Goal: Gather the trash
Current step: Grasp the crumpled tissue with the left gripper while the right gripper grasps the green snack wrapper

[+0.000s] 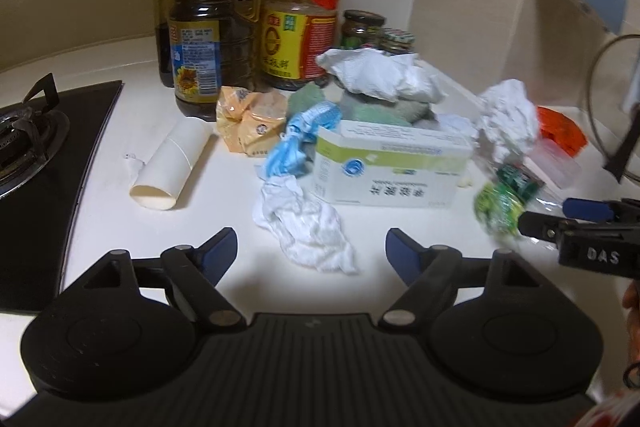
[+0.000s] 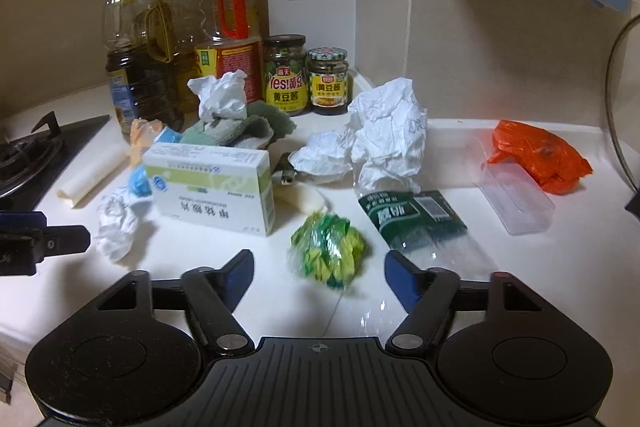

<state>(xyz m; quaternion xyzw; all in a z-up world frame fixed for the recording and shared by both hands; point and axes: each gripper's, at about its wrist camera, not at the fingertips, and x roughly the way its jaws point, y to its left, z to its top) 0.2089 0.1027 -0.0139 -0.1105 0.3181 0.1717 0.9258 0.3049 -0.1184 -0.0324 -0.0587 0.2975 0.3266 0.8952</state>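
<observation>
Trash is scattered over the white counter [image 1: 224, 211]. My left gripper [image 1: 312, 245] stands open, and a crumpled white tissue [image 1: 308, 227] lies on the counter just ahead, between its fingertips, untouched by the pads. Behind the tissue are a white-and-green medicine box [image 1: 392, 163], a blue wrapper [image 1: 300, 143], a yellow wrapper [image 1: 248, 123] and a paper roll [image 1: 172, 159]. My right gripper [image 2: 320, 265] is open too; a green crumpled wrapper [image 2: 328, 253] sits between its fingertips with gaps on both sides. Crumpled white paper [image 2: 388, 131] and a flattened green-labelled bottle [image 2: 416, 223] lie beyond.
Oil bottles [image 2: 140, 67] and sauce jars [image 2: 286, 75] line the back wall. A gas stove [image 1: 36, 155] borders the counter on the left. A green cloth [image 2: 248, 127], an orange bag [image 2: 540, 155] and a clear plastic box [image 2: 516, 199] also lie there.
</observation>
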